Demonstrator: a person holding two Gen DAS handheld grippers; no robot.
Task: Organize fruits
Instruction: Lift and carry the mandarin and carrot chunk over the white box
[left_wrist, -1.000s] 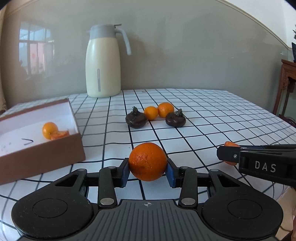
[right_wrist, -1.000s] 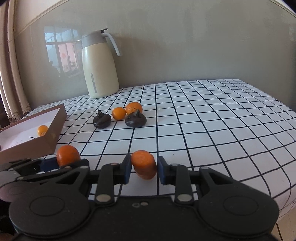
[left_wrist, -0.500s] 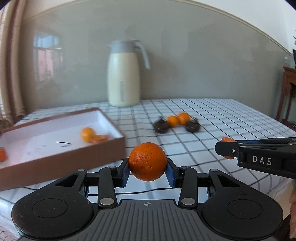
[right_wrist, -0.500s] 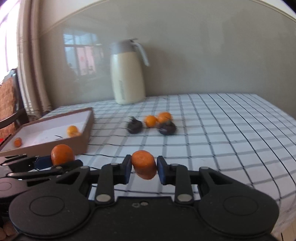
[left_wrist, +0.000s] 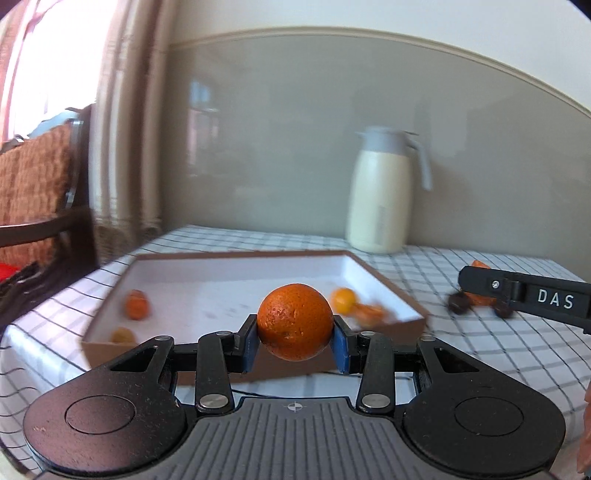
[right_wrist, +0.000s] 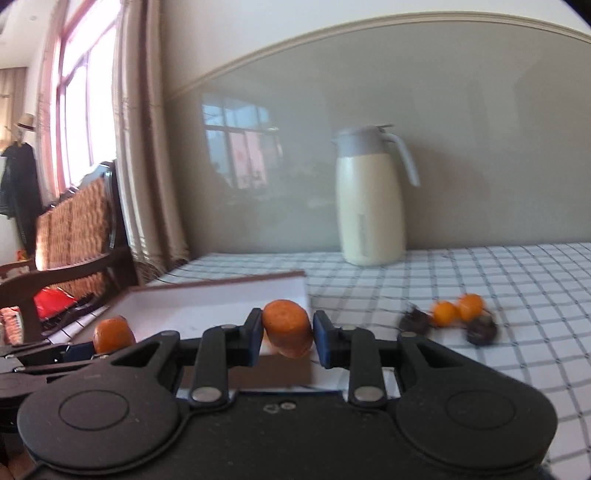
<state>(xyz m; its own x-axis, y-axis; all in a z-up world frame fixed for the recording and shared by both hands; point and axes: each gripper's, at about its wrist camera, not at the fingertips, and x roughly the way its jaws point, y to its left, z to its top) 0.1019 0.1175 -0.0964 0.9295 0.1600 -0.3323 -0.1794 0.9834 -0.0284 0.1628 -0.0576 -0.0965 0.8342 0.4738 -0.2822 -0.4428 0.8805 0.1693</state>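
On the left wrist view, the left gripper (left_wrist: 295, 341) pinches a round orange (left_wrist: 294, 321) between its blue pads, both pads pressed against the fruit's sides. Just beyond it sits the brown box (left_wrist: 388, 284) with its white floor, on the checked tablecloth (left_wrist: 480, 350). Four small fruits already lie inside: one orange piece (left_wrist: 137, 304) and a yellowish one (left_wrist: 123, 336) at the left, and a round one (left_wrist: 343, 299) touching a blurred piece (left_wrist: 369, 313) at the right. The held orange hangs in front of the box's near wall, apparently not yet over the floor. At the right edge the right gripper (left_wrist: 476, 275) shows side-on, an orange sliver visible at its tip. A cream jug (left_wrist: 380, 206) stands by the wall.

From the right wrist view, the right gripper (right_wrist: 286, 338) squeezes a flattened orange fruit (right_wrist: 287, 332) between its pads, close to the box's right corner (right_wrist: 295, 284). The left gripper (right_wrist: 88, 349) appears low at the left with its orange (right_wrist: 112, 334). Well to the right on the cloth, two small oranges (right_wrist: 458, 310) and two dark fruits (right_wrist: 480, 328) wait in a cluster.

Judging by this, the sorting is about halfway: four in the box, two in transit, four left on the table. Both held fruits seem to need carrying over the wall before release.
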